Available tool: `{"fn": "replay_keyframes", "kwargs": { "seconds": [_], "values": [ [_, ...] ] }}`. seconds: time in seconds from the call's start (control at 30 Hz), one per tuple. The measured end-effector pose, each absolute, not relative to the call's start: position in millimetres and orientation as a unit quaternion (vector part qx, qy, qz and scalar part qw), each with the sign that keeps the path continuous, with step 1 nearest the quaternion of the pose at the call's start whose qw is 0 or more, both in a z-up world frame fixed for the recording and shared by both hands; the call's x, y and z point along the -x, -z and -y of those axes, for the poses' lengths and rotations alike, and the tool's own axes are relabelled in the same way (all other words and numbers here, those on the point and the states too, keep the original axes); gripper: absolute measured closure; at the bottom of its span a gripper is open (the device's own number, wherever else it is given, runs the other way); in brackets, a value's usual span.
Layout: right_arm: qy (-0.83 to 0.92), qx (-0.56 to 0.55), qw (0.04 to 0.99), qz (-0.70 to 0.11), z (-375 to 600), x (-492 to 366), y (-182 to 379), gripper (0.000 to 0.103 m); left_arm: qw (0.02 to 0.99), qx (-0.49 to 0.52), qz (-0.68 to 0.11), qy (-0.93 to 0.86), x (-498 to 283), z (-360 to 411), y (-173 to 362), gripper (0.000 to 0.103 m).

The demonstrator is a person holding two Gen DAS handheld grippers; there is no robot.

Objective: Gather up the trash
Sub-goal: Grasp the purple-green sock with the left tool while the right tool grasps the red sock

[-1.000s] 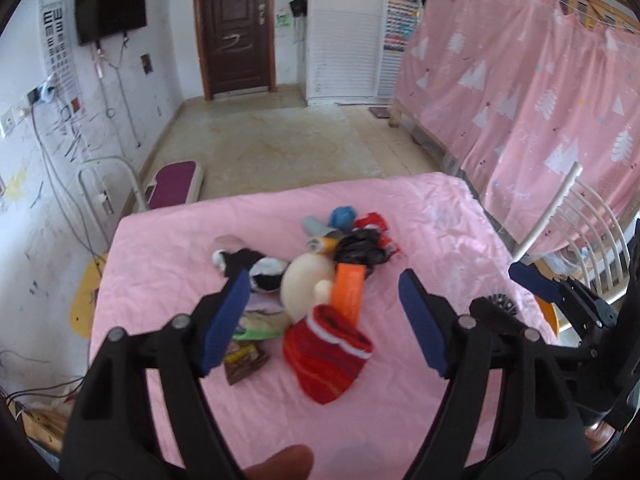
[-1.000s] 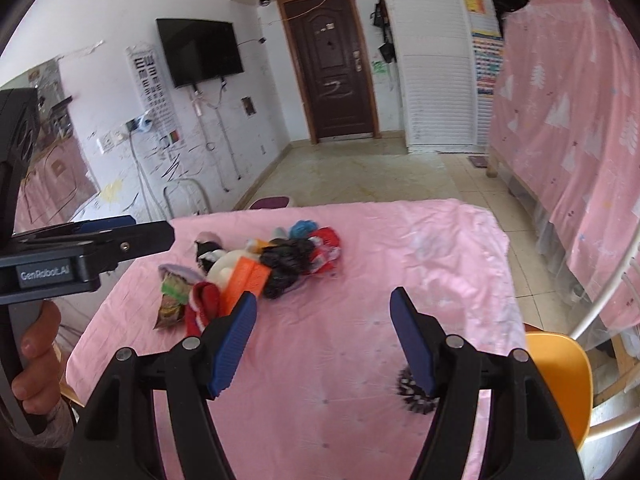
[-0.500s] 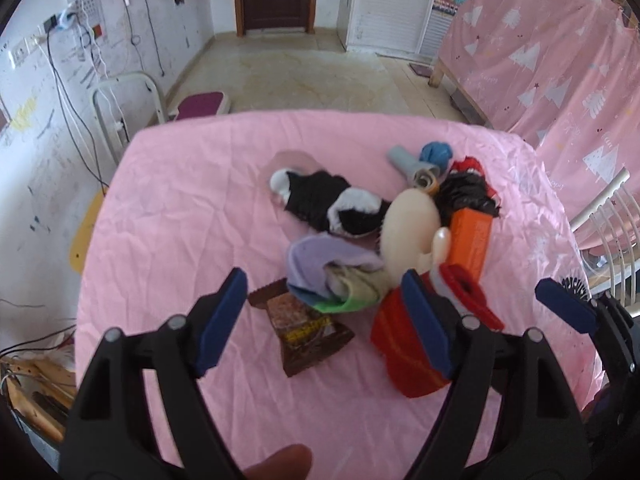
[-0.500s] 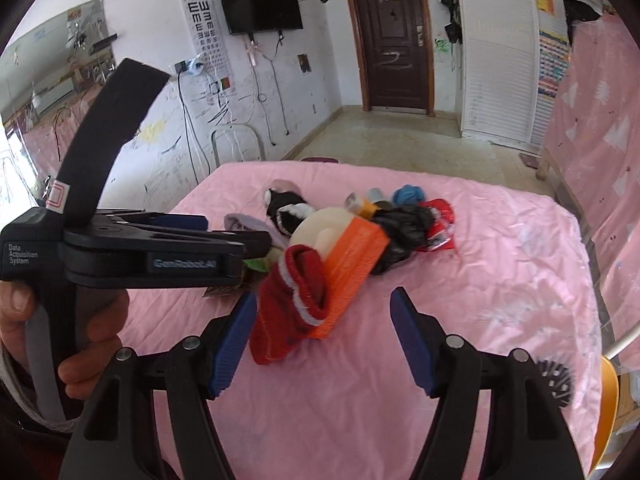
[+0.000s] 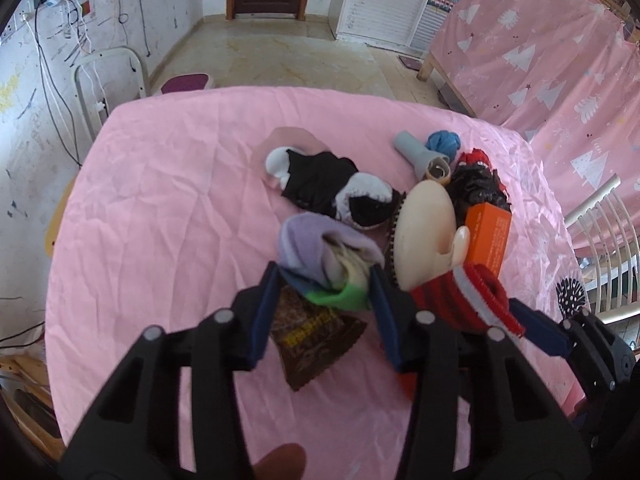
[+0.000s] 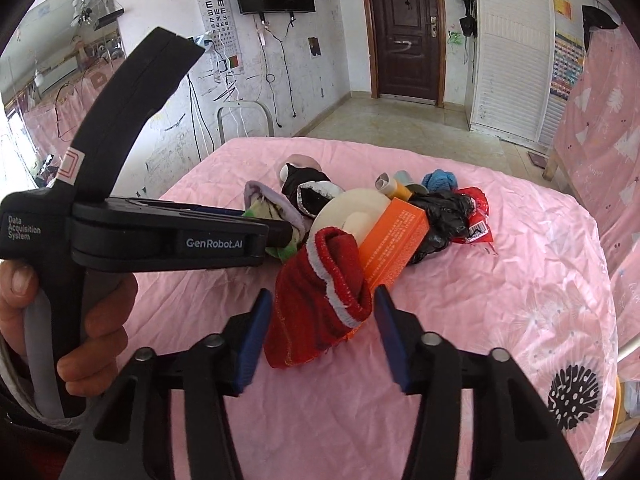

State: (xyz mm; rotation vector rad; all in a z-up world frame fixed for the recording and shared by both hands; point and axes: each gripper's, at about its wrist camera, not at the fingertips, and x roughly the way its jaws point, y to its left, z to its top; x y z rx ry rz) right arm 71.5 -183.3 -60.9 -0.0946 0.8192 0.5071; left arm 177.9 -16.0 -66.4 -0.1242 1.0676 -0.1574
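A pile lies on the pink-clothed table (image 5: 160, 200). My left gripper (image 5: 326, 280) is closing, and its pads touch both sides of a lilac and green sock bundle (image 5: 320, 256). A brown snack wrapper (image 5: 316, 340) lies flat beneath the fingers. My right gripper (image 6: 320, 300) is also closing, with a red sock (image 6: 320, 304) filling the gap between its pads. One right pad (image 5: 538, 334) shows in the left wrist view beside that red sock (image 5: 460, 300). An orange box (image 6: 396, 240) leans on the sock. Behind it lie a black plastic bag (image 6: 440, 216) and a red wrapper (image 6: 476, 216).
A cream brush (image 5: 424, 232), a black and white sock (image 5: 332, 188), a grey tube (image 5: 416, 152) and a blue ball (image 5: 442, 142) crowd the pile. A black spiky brush (image 6: 574, 396) lies near the table's right edge. A white chair (image 5: 600, 240) stands beyond it.
Both grippers dropped in towards the pile and their jaws narrowed. The left now brackets the sock bundle and the right the red sock.
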Motion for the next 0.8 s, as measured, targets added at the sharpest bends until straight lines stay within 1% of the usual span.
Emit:
{"fn": "replay_keyframes", "kwargs": {
  "seconds": [0.07,0.1,0.13,0.17,0.33,0.37,0.4,0.43,0.5,0.57,0.6,0.8],
  "values": [
    [-0.244,0.047,0.885,-0.393,183,-72,62,0.086,0.857,0.062,-0.506,0.077,-178,16,64,0.06],
    [-0.246,0.048,0.885,-0.391,183,-71,62,0.09,0.858,0.067,-0.504,0.078,-177,15,61,0.06],
    [-0.248,0.047,0.888,-0.385,183,-69,61,0.097,0.858,0.07,-0.503,0.078,-177,13,60,0.06],
    [-0.25,0.045,0.889,-0.381,184,-68,59,0.099,0.858,0.07,-0.503,0.076,-177,12,59,0.06],
    [-0.252,0.037,0.896,-0.364,191,-63,50,0.102,0.859,0.063,-0.503,0.07,-181,13,59,0.06],
    [-0.252,0.036,0.897,-0.362,193,-62,48,0.102,0.859,0.063,-0.503,0.071,-182,14,59,0.062],
    [-0.252,0.034,0.898,-0.359,196,-61,46,0.102,0.859,0.062,-0.503,0.069,-183,15,59,0.069],
    [-0.251,0.031,0.9,-0.354,200,-59,42,0.102,0.859,0.062,-0.504,0.069,-184,15,59,0.071],
    [-0.248,0.026,0.904,-0.348,207,-56,37,0.102,0.861,0.056,-0.502,0.066,-184,18,57,0.078],
    [-0.245,0.019,0.907,-0.342,214,-54,32,0.102,0.862,0.052,-0.5,0.062,-184,19,55,0.082],
    [-0.243,0.015,0.909,-0.338,218,-54,29,0.102,0.864,0.049,-0.498,0.059,-184,21,54,0.084],
    [-0.226,-0.006,0.918,-0.325,244,-51,19,0.102,0.877,0.027,-0.477,0.046,-179,31,38,0.086]
  ]
}}
